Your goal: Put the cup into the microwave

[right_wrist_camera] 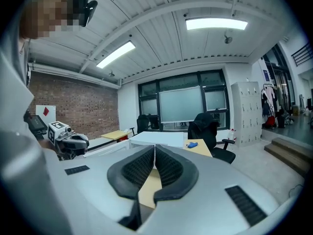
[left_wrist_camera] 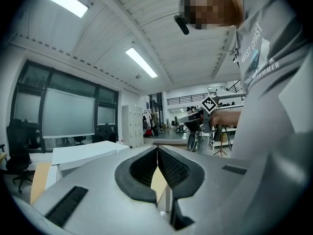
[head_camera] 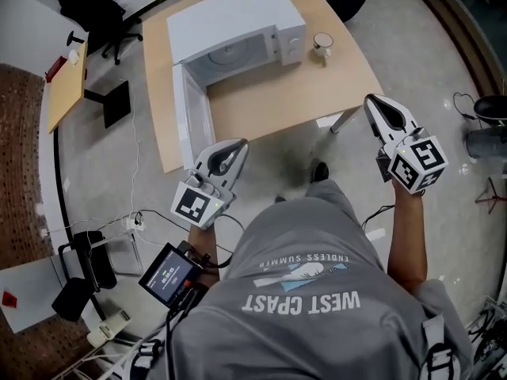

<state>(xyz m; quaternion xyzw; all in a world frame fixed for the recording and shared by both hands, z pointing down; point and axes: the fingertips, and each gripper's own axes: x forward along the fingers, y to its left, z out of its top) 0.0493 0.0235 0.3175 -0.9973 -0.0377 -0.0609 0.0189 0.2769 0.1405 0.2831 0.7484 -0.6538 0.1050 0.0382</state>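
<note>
Cup: We see the white cup (head_camera: 322, 44) standing upright on the wooden table (head_camera: 317, 93). It is just beside the right side of the microwave (head_camera: 238, 30), near the knobs.
Microwave: It is white. Its door (head_camera: 190, 113) is swung wide open to the left, so the inside faces us. The cup is not in it yet.
Right gripper (head_camera: 372, 104): Its jaws are pressed together with nothing between them. It hangs in the air off the near edge of the table, well apart from the cup.
Left gripper (head_camera: 238, 145): Its jaws are pressed together too, and it is empty. It is near the end of the open door.
Which way: From the right gripper, the cup lies ahead and a little to the left. We think this gripper is the nearer one, because the door and the microwave stand between the left gripper and the cup.
Next move: We think the right jaws must open, go forward to the cup, then carry it left into the microwave.
</note>
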